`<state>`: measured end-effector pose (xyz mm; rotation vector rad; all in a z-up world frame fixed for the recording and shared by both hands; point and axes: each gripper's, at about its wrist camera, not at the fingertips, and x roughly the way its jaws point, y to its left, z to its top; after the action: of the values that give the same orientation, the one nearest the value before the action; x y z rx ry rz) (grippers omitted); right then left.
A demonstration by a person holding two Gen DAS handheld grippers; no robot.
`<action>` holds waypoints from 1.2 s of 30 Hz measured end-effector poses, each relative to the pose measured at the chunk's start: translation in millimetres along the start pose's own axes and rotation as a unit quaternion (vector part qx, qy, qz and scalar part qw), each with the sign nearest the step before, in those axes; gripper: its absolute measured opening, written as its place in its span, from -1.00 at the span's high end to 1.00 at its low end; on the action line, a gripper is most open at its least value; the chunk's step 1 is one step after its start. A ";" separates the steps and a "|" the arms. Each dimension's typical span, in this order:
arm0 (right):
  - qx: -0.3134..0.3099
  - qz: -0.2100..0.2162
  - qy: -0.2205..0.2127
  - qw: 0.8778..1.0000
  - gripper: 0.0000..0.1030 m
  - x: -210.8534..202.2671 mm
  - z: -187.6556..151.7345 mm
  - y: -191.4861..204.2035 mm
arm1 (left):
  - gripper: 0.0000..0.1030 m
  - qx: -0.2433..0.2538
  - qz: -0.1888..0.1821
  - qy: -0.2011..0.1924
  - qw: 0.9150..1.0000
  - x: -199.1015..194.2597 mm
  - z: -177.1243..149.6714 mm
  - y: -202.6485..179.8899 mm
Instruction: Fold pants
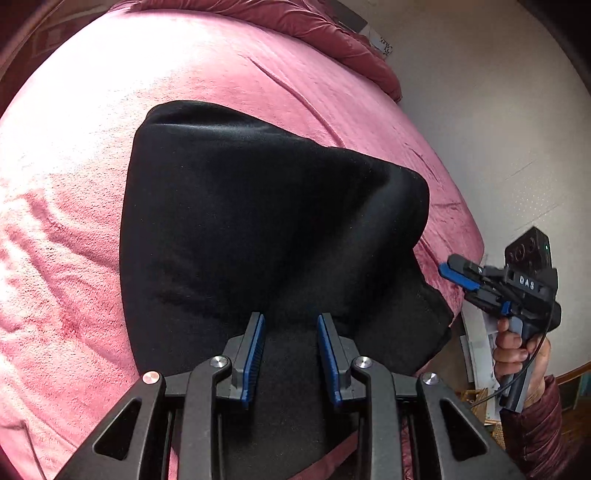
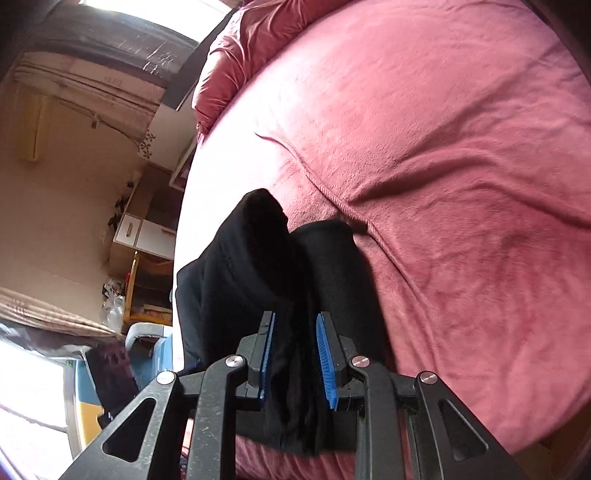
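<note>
The black pants (image 1: 258, 221) lay folded into a compact bundle on the pink blanket (image 1: 92, 184), near the bed edge closest to the person; all positions below are given relative to that bundle

Left gripper (image 1: 291, 354): poised directly over the near edge of the bundle, pointing steeply down; jaws stood part open with cloth seen in the gap, but the pads did not appear to press on it; nothing judged held

Right gripper (image 2: 294, 358): in its own view, jaws part open with a hanging fold of the pants between them, the pads seemingly clear of the cloth; in the left view it sat just off the bundle's right corner, beside the bed edge, carried by a hand (image 1: 517, 347) in a dark red sleeve (image 1: 543, 424)

The bundle's long axis ran away from the left gripper toward the far pillow (image 1: 332, 33); the left gripper was the nearer; any coming move would turn on that near edge

No containers with contents could be made out
</note>
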<state>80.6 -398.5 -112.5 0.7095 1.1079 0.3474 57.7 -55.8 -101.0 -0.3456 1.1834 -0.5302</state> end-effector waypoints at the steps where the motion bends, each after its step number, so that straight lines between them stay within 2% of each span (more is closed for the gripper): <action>1: -0.002 0.001 0.006 1.000 0.53 -5.9 -7.5 0.0 | 0.43 -0.001 -0.002 -0.002 1.000 1.1 1.8 2.9; 3: -0.004 -0.004 0.015 1.000 0.47 -12.6 -21.3 4.5 | 0.43 0.000 -0.002 -0.008 1.000 -2.4 0.8 2.2; 5: 0.002 -0.010 0.018 1.000 0.26 -17.9 -37.6 7.0 | 0.43 0.001 -0.004 -0.013 1.000 -8.1 -1.0 1.3; 10: 0.020 -0.012 0.032 0.999 0.25 -15.3 -62.1 5.3 | 0.43 -0.004 -0.003 -0.027 1.000 -19.0 -4.8 6.3; 14: 0.055 0.020 0.031 0.998 0.23 -3.2 -65.1 2.5 | 0.43 -0.014 -0.005 -0.039 0.999 -29.4 -9.0 13.5; 15: 0.061 0.029 0.028 0.997 0.18 -1.1 -64.2 3.1 | 0.43 -0.016 -0.004 -0.041 0.999 -30.6 -9.9 14.7; 16: 0.065 0.038 0.023 0.997 -0.02 -0.3 -62.7 4.4 | 0.43 -0.017 -0.004 -0.041 0.999 -34.9 -11.3 16.5; 17: 0.072 0.045 0.018 0.996 -0.30 1.4 -61.1 4.7 | 0.43 -0.018 -0.004 -0.042 0.999 -38.3 -12.3 18.2; 19: 0.079 0.044 0.010 0.996 -0.40 5.8 -57.3 6.4 | 0.43 -0.021 -0.004 -0.041 0.999 -39.1 -13.8 20.3; 21: 0.061 0.029 0.009 0.998 -0.30 11.6 -54.1 14.2 | 0.43 -0.018 -0.004 -0.041 0.999 -38.7 -13.7 18.0; 24: 0.043 0.003 0.028 0.999 0.18 25.5 -50.9 22.8 | 0.43 -0.006 -0.005 -0.043 0.999 -40.5 -13.0 13.3; 25: 0.032 -0.009 0.034 0.999 0.54 29.3 -50.5 25.7 | 0.43 -0.002 -0.005 -0.045 0.999 -40.6 -12.6 11.6; 26: 0.023 -0.016 0.038 0.999 0.67 31.2 -50.4 29.0 | 0.43 0.002 -0.005 -0.046 0.999 -40.0 -12.2 10.1; 29: -0.022 -0.026 0.020 0.999 0.75 18.6 -46.9 47.2 | 0.43 0.010 -0.004 -0.049 0.999 -41.9 -9.5 7.6; 32: -0.069 -0.045 -0.006 0.997 0.76 -1.6 -39.7 63.7 | 0.43 0.006 -0.019 -0.056 0.998 -43.9 -6.0 5.5; 34: -0.079 -0.075 -0.004 0.994 0.76 -1.3 -36.7 57.5 | 0.43 0.008 -0.011 -0.042 0.999 -36.1 -5.5 4.1; 36: -0.076 -0.105 0.014 0.991 0.76 9.8 -36.1 46.3 | 0.43 0.016 -0.015 -0.004 1.000 -17.2 -8.6 1.2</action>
<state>56.3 -346.3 -97.5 0.4488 1.1579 0.2587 45.1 -45.0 -91.2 -0.3379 1.1627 -0.5726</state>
